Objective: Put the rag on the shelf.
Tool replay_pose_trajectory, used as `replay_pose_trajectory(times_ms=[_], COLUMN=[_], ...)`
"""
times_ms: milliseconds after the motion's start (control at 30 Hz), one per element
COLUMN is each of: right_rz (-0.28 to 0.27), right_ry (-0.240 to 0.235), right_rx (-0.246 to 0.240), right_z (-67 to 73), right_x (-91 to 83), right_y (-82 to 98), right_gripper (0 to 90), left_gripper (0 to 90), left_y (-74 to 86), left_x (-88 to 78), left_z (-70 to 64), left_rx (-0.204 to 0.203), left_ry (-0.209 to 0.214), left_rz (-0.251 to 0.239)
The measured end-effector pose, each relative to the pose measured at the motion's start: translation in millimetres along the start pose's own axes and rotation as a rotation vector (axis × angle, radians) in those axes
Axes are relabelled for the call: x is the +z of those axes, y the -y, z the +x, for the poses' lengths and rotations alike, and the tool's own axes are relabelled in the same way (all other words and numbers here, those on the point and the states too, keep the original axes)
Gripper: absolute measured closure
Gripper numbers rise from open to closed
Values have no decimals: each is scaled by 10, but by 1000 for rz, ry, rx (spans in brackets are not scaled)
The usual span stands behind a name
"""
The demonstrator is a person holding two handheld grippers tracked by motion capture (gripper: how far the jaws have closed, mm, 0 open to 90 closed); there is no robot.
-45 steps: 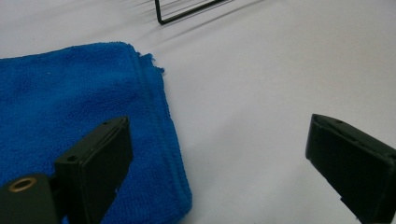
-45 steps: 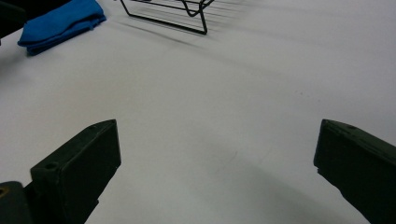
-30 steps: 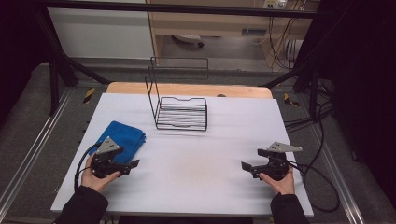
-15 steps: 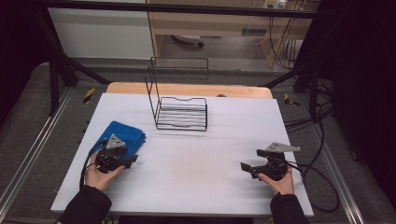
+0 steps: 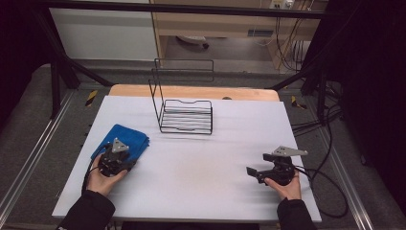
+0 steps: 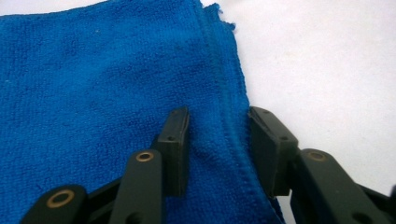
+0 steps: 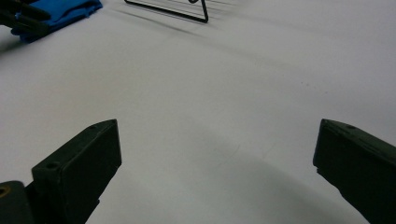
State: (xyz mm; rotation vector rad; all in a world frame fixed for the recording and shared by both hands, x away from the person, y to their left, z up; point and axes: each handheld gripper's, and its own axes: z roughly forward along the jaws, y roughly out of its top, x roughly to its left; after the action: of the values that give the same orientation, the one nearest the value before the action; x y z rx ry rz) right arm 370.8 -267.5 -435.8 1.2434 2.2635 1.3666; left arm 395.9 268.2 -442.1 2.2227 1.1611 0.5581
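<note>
Nearest, the person's two hands come in over the table's front edge, one gripper in each. The right gripper sits low over bare white tabletop near the right edge, its jaws spread wide with nothing between them; from its own camera the surface runs clear between the two black pads. The left gripper is down on the blue cloth, at the cloth's near right edge. Its jaws have just been closing, and they now stand either side of a raised fold along the hem; whether the pads are pressing it yet I cannot tell. The cloth lies folded flat on the left side of the table. Farther back, around the middle, stands a black wire rack, well apart from the cloth and both grippers.
</note>
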Motion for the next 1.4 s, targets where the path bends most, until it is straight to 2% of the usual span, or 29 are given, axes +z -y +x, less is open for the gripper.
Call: replay_pose_trajectory(times_ms=[100,167,400,600,800,900,1100,1400], right_rz=[5,6,8,10,8,8,9,12], right_ry=[-1,-1,-2,-3,-4,-4,-6,-6], right_rx=[3,0,-3,0,0,-2,1,-5], right_z=[1,-1,-3,-2,-5,-6,-4,-5], right_x=[3,6,10,16,9,10,8,10], right_y=[0,0,1,0,-2,-2,-3,0], right_gripper=[16,17,20,20,20,21,20,21], left_gripper=[647,738,801,818,825,825,825,824], left_y=[-6,-5,0,2,-8,-17,-42,-103], left_x=[3,2,-11,-55,-164,-218,-289,-295], left_z=[11,28,91,138,176,176,112,-185], left_rx=[2,-1,-40,-78,-120,-128,-127,-101], left_ry=[-12,-23,3,41,78,94,138,217], left_rz=[4,4,-4,-17,-68,-88,-111,-109])
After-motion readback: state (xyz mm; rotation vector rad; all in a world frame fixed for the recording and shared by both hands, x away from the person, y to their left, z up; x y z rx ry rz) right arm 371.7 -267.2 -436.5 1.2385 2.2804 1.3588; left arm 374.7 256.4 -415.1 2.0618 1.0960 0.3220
